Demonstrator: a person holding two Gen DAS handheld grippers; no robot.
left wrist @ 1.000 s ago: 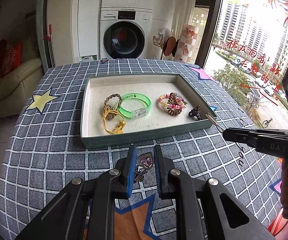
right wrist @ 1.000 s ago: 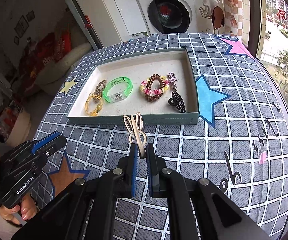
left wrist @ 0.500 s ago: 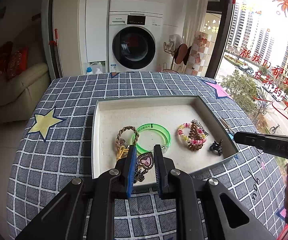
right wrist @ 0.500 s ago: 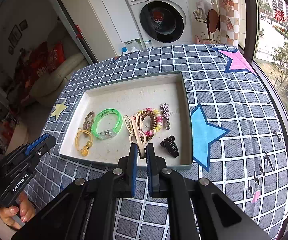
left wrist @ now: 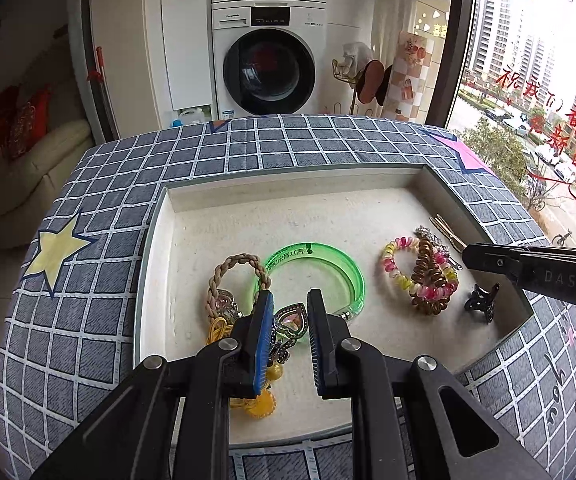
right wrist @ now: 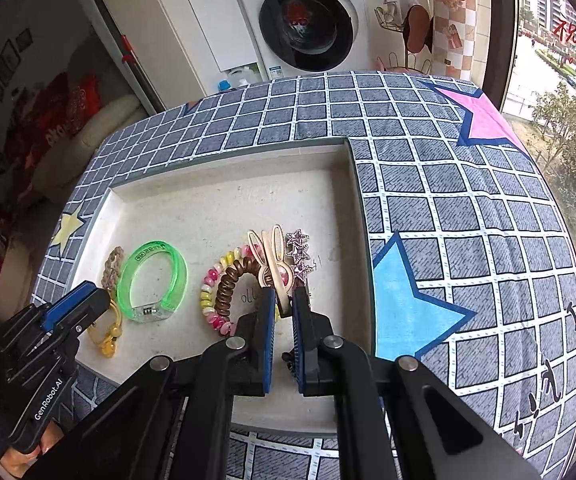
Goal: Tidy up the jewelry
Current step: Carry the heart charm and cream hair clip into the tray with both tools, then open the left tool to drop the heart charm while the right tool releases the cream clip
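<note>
A shallow tray (left wrist: pixel 155 240) (right wrist: pixel 358 216) lies on the checked tablecloth. My left gripper (left wrist: pixel 290 312) hangs over its near left part, shut on a pink heart-shaped jewelled clip (left wrist: pixel 290 322). My right gripper (right wrist: pixel 283 308) hovers above the tray's right part, shut on a beige rabbit-ear hair clip (right wrist: pixel 272 258). In the tray lie a green bangle (left wrist: pixel 340 270) (right wrist: pixel 155 276), a braided band (left wrist: pixel 233 270), a yellow hair tie (right wrist: pixel 107 334), coiled hair ties (left wrist: pixel 422 280) (right wrist: pixel 223 292), a star clip (right wrist: pixel 300 254) and a black claw clip (left wrist: pixel 482 304).
The tablecloth (right wrist: pixel 468 220) bears blue, pink and yellow stars. A washing machine (left wrist: pixel 265 56) stands beyond the table's far edge, a sofa (left wrist: pixel 15 172) to the left and a window (left wrist: pixel 536 60) on the right. The tray's far half (left wrist: pixel 308 208) is bare.
Both grippers moved forward and down, from above the cloth in front of the tray to over its inside, each still holding its clip.
</note>
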